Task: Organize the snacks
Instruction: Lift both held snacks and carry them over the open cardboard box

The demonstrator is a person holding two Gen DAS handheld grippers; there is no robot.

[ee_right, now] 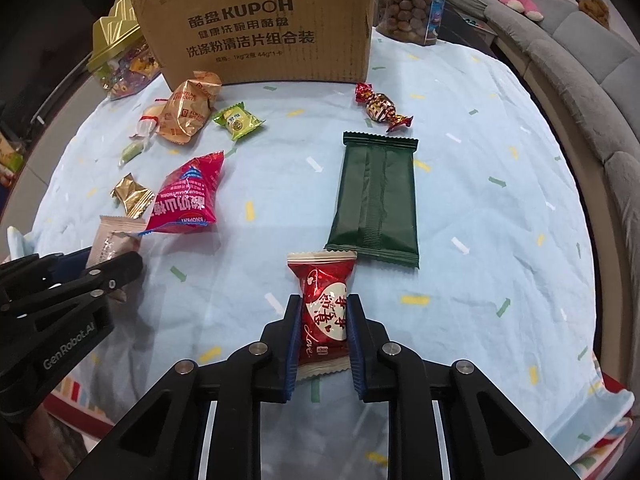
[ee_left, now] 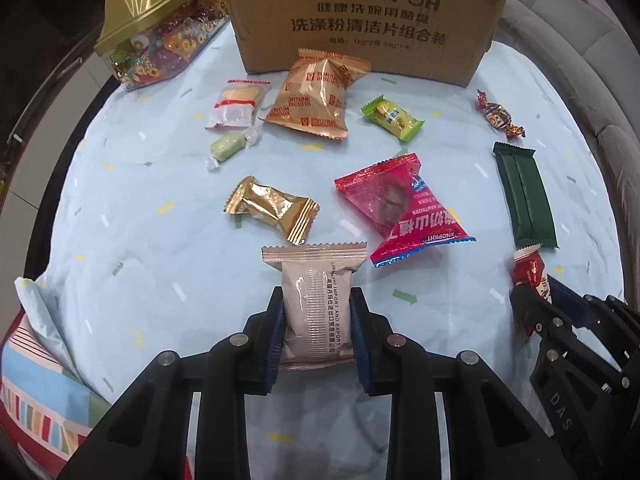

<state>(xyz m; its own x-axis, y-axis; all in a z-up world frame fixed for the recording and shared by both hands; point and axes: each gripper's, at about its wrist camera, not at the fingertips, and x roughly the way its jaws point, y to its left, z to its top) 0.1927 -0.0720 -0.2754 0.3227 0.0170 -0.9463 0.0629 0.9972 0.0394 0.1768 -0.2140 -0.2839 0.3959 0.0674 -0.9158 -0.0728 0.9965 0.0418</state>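
My left gripper (ee_left: 317, 300) is shut on a beige snack packet (ee_left: 316, 300) near the table's front edge. My right gripper (ee_right: 323, 308) is shut on a red heart-print candy packet (ee_right: 324, 312); it also shows in the left wrist view (ee_left: 530, 274). Loose snacks lie on the light blue cloth (ee_right: 500, 152): a pink hawthorn packet (ee_left: 404, 208), a dark green bar (ee_right: 376, 196), a gold packet (ee_left: 272, 208), a fortune biscuit packet (ee_left: 316, 92), a lime candy (ee_left: 392, 118) and a twist-wrapped chocolate (ee_right: 382, 108).
A KUPOH cardboard box (ee_left: 360, 12) stands at the back. A gold-lidded candy box (ee_left: 156, 28) is at the back left, a clear jar of brown balls (ee_right: 408, 4) at the back right. A grey sofa (ee_right: 580, 48) curves along the right.
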